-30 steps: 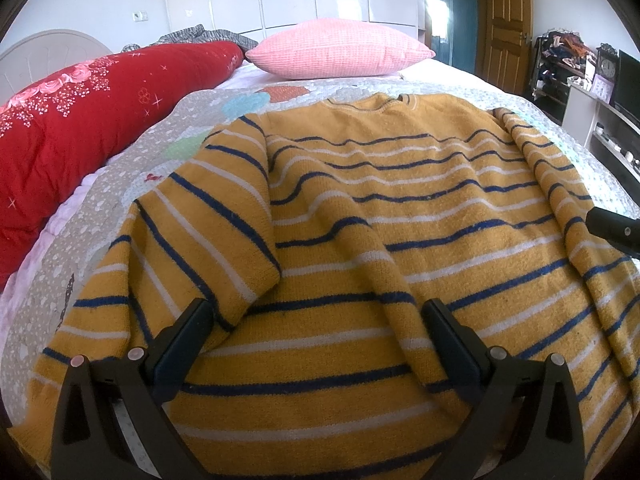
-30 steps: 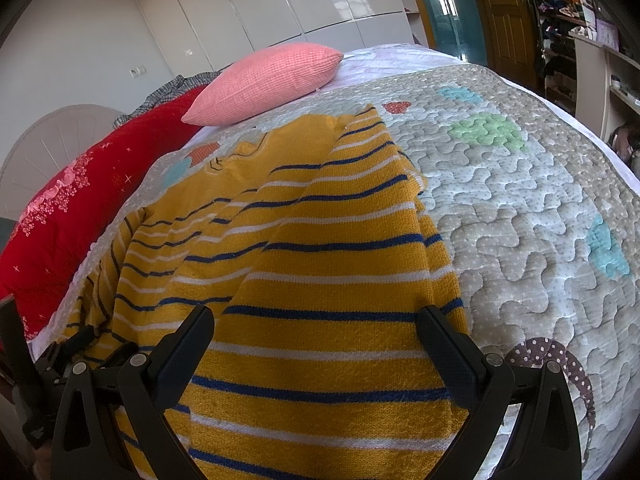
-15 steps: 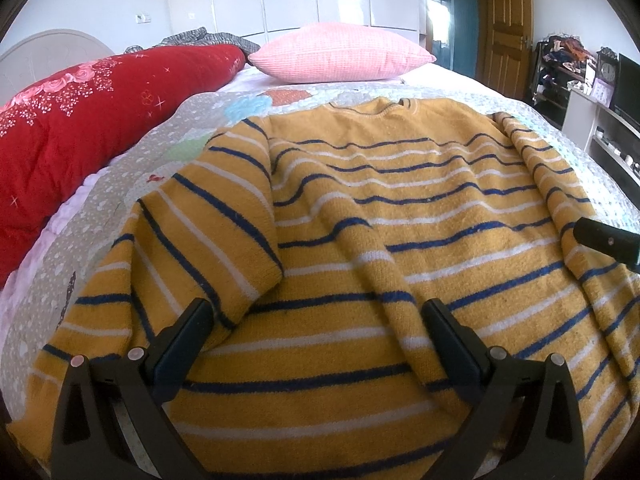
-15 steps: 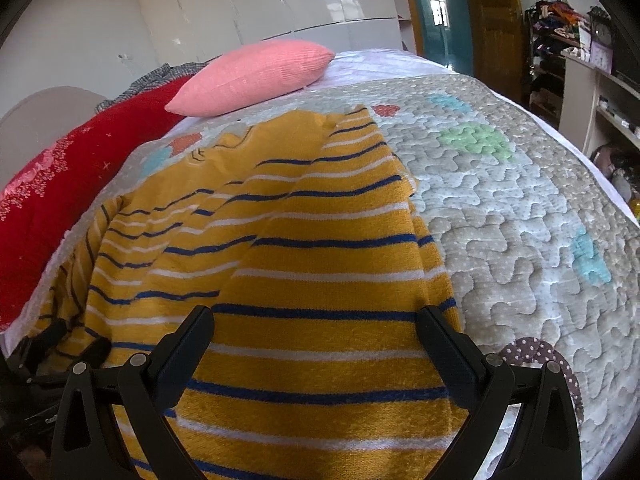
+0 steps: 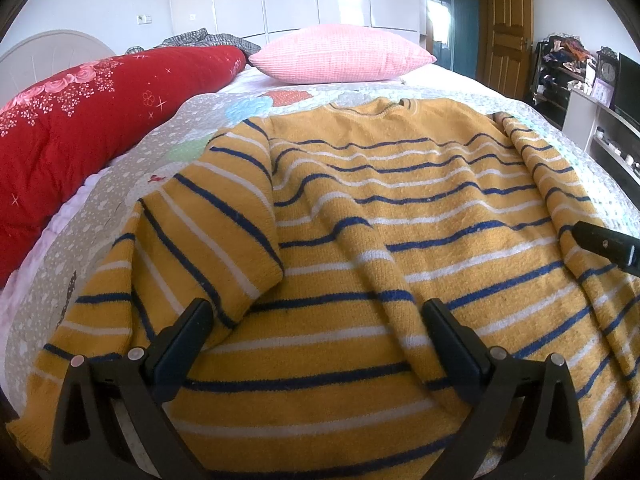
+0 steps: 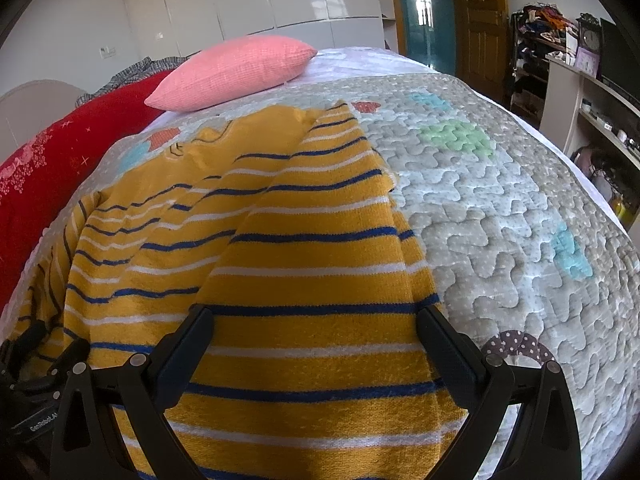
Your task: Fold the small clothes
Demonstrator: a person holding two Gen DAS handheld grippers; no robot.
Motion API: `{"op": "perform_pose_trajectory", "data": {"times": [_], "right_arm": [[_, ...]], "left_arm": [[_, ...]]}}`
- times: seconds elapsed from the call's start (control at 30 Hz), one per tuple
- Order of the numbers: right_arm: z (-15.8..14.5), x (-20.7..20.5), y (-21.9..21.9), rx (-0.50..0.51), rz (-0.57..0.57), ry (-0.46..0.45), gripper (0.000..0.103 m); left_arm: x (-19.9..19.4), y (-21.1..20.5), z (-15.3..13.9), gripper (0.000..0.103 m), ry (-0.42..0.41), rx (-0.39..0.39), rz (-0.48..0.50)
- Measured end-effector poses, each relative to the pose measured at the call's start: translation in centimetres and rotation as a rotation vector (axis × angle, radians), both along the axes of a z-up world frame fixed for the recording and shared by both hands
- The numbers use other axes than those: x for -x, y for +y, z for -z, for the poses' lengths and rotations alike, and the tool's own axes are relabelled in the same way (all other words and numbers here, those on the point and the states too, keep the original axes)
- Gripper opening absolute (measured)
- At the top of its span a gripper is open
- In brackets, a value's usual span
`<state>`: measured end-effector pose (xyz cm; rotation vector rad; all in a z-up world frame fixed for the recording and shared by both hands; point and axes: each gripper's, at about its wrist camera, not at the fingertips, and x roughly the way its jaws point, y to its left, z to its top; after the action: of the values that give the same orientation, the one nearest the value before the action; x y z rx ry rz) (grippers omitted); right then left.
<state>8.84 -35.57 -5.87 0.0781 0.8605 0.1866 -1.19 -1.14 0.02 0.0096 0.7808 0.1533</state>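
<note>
Black left claw (image 6: 36, 364) reads "GenRoboLA…", by striped sweater (image 6: 304, 280).

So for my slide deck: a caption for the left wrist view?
Open left gripper over a striped yellow sweater spread on a quilted bed.

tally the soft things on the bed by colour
yellow striped sweater: 1
pink pillow: 1
red quilt: 1
grey checked garment: 1
patchwork bedspread: 1
total: 5
</note>
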Motion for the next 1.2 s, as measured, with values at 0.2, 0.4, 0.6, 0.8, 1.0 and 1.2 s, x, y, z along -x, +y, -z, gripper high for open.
{"op": "perform_pose_trajectory", "data": {"times": [0.2,0.4,0.6,0.8,1.0,1.2], "right_arm": [[0.4,-0.9,-1.9,-0.140,-0.077,0.073,0.103],[-2.1,0.7,-4.6,-0.189,-0.142,0.090,0.089],[-4.6,4.4,-9.0,-0.157,-0.027,0.000,0.092],[-2.5,6.6,-7.3,-0.146,-0.048,0.027,0.092],[-2.3,7.8,-2.7,-0.014,-0.099,0.023,0.092],[-1.3,8.3,-4.0,-0.085,-0.084,0.035,0.058]], "left_arm": [[-0.4,-0.2,0.2,0.103,0.027,-0.024,-0.005],[-0.5,-0.1,0.3,0.103,0.024,-0.018,-0.005],[-0.4,0.0,0.4,0.103,0.014,-0.009,-0.005],[-0.4,-0.1,0.4,0.103,0.013,-0.009,-0.005],[-0.3,-0.1,0.4,0.103,0.010,-0.008,-0.005],[-0.2,-0.2,0.3,0.103,0.005,-0.008,-0.007]]}}
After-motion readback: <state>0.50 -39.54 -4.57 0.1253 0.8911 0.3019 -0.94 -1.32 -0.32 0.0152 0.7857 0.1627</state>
